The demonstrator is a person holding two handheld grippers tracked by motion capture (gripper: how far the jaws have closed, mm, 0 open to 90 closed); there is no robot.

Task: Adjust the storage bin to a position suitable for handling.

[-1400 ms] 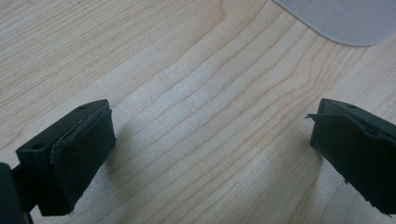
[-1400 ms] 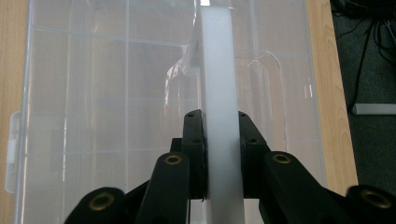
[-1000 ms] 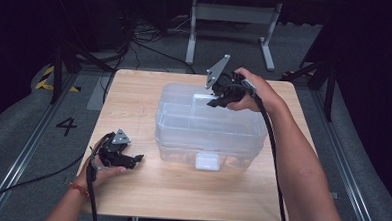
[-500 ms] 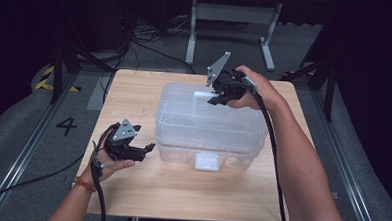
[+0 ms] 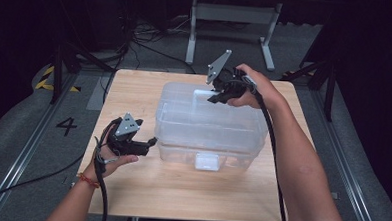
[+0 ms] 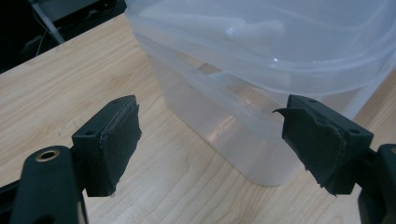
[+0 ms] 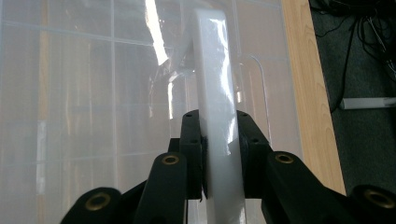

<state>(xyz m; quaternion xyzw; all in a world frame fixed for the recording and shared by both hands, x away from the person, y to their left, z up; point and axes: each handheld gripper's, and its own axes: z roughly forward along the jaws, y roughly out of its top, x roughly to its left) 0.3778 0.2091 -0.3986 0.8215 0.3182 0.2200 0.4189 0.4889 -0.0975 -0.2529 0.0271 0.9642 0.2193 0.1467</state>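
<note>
With the right gripper [image 7: 219,154] clamping the bin's white latch [image 7: 215,93] and the left gripper [image 6: 210,140] gaping beside the clear storage bin [image 5: 208,123], a hard pull could tip it off the desk [image 5: 180,200].

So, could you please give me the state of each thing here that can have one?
Bin: upright on the table, lid on.
White latch: clamped between the right gripper's pads.
Front latch: down against the bin.
Right gripper: shut on the white latch at the bin's far edge.
Left gripper: open, nothing held, by the bin's near left corner.
</note>
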